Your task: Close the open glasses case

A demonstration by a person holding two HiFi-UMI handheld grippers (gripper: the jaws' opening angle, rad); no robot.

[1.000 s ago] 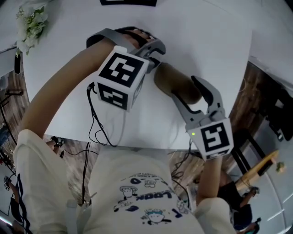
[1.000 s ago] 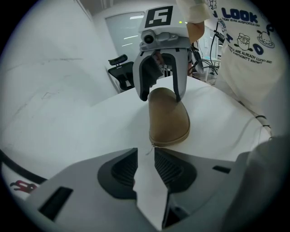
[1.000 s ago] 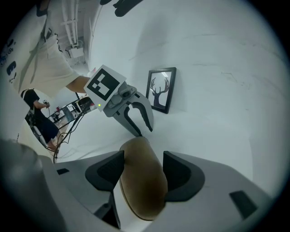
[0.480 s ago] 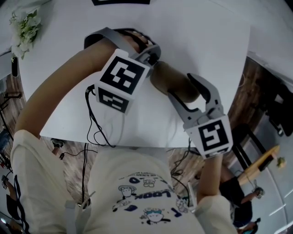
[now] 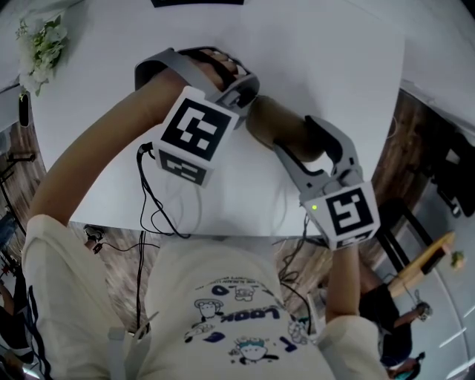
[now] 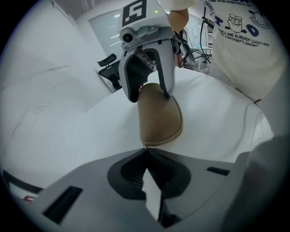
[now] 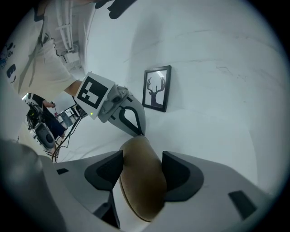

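Left gripper view — left hand-held gripper [image 6: 145, 150] has shut beside glasses case [image 6: 159, 118].

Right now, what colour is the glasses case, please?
Plain tan-brown glasses case; left gripper view shows it best.

**What the views hold back**

In the head view the left gripper [image 5: 246, 100] covers one end of the glasses case [image 5: 286, 128] and the right gripper [image 5: 308, 148] covers the other, so only the middle shows. In the left gripper view a tiny glinting bit sits where the jaws meet, against the case's end — too small to name. In the right gripper view the case's near end is lost under the gripper's body. The framed picture [image 5: 197, 2] and the flowers [image 5: 41, 35] are cut off by the head view's edges.
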